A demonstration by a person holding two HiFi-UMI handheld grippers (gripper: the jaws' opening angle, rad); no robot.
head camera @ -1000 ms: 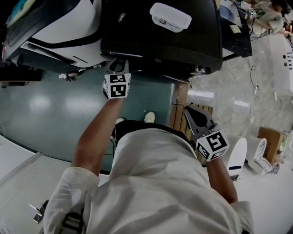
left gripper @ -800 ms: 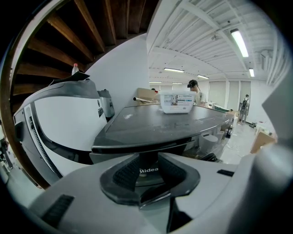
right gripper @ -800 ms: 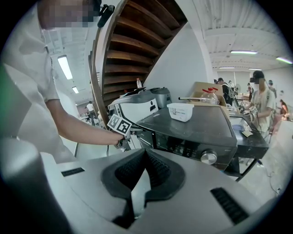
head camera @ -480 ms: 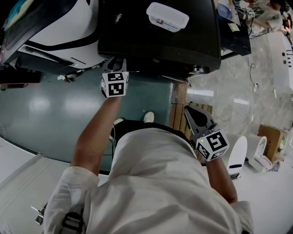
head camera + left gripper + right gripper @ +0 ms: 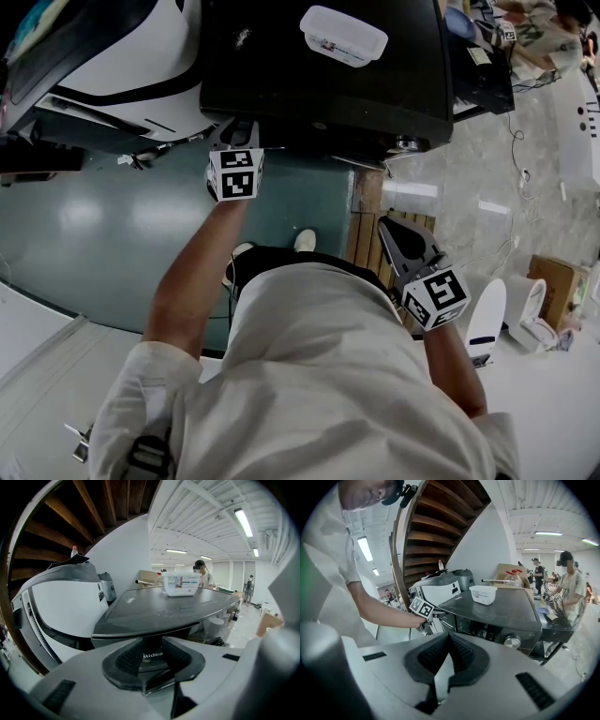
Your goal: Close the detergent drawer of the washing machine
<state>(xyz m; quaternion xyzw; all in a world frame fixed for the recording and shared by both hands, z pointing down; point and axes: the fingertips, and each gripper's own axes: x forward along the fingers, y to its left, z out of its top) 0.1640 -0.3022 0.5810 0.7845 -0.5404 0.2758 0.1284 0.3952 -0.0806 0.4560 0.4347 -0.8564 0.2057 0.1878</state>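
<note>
Left gripper view: left claw (image 5: pixel 152 642) stands wide, ribbed pads (image 5: pixel 127 657) well apart, nothing clamped. Straight between the pads, right at the tips, is the detergent drawer (image 5: pixel 153 656). It has a dark front with the Midea logo and sits up under the lid edge of the washing machine (image 5: pixel 164 613). Drawer looks pushed in; can't tell if the pads touch it. Head view agrees: claw tips at the washer's front edge, left end, with the person's left arm (image 5: pixel 192 281) stretched out to it.

Right claw (image 5: pixel 449 637) is pinched together, pads meeting at the tips, empty. It is held by the person's right side, well apart from the washer and aimed at its front. Ahead of the right claw is the black control panel, with a silver knob (image 5: pixel 512 641) toward its right end. Down by the right claw's tip in the head view, a wooden pallet (image 5: pixel 367 234) lies on the floor. Under the left claw, glossy teal floor (image 5: pixel 94 220).

Above and beyond the left claw, a white lidded plastic tub (image 5: pixel 182 584) sits on the washer's flat dark top, near the back. Left of the left claw, a white-and-black machine (image 5: pixel 61 611) stands next to the washer, a red-capped bottle (image 5: pixel 74 551) on top. Overhead, underside of a wooden staircase (image 5: pixel 93 508). Far beyond, to the right of both claws, people (image 5: pixel 569 590) standing, ceiling strip lights (image 5: pixel 243 522) on.
</note>
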